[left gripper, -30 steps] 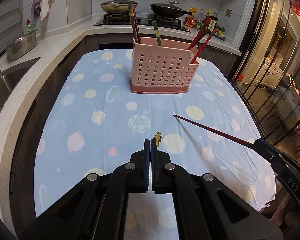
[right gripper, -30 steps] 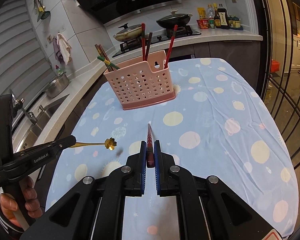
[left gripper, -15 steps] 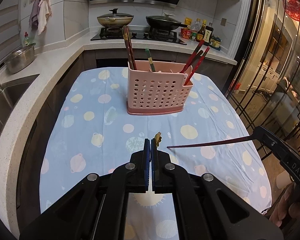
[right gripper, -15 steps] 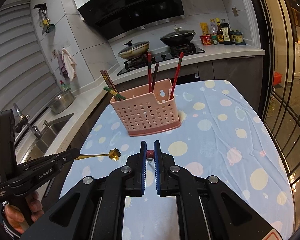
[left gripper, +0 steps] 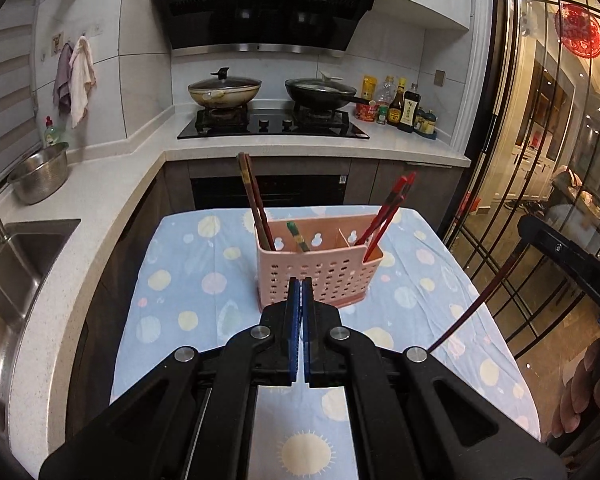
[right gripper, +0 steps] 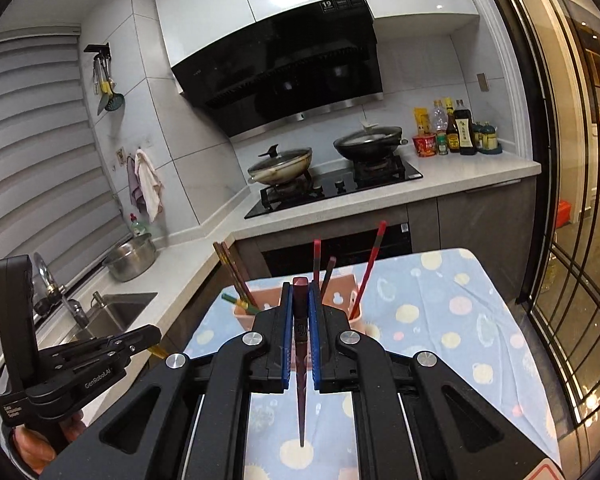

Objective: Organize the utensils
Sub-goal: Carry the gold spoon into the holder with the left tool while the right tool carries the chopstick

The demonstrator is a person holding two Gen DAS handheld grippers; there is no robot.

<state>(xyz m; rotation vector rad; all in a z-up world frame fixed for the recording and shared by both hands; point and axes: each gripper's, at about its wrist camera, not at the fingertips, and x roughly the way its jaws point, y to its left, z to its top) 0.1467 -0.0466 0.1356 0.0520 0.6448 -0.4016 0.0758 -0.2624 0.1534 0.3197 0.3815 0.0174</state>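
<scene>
A pink perforated holder (left gripper: 320, 272) stands on the blue dotted tablecloth (left gripper: 180, 280), with brown chopsticks (left gripper: 254, 196) at its left, a green-handled utensil (left gripper: 298, 236) in the middle and red chopsticks (left gripper: 384, 212) at its right. My left gripper (left gripper: 300, 282) is shut, raised in front of the holder. In the right wrist view a short gold handle (right gripper: 159, 350) sticks out of the left gripper (right gripper: 156, 334). My right gripper (right gripper: 300, 286) is shut on a dark red chopstick (right gripper: 301, 380), thin tip toward the camera. The holder (right gripper: 340, 300) is partly hidden behind it.
Behind the table a counter carries a stove (left gripper: 272, 124) with two pans and bottles (left gripper: 404, 108). A steel bowl (left gripper: 40, 176) and a sink (left gripper: 16, 260) are at the left. A glass door with black bars (left gripper: 540, 160) runs along the right. A person's hand (right gripper: 32, 446) holds the left gripper.
Both grippers have risen above the table and moved toward the holder. The red chopstick has swung from lying level to hanging with its thin tip down. Both grips are unchanged.
</scene>
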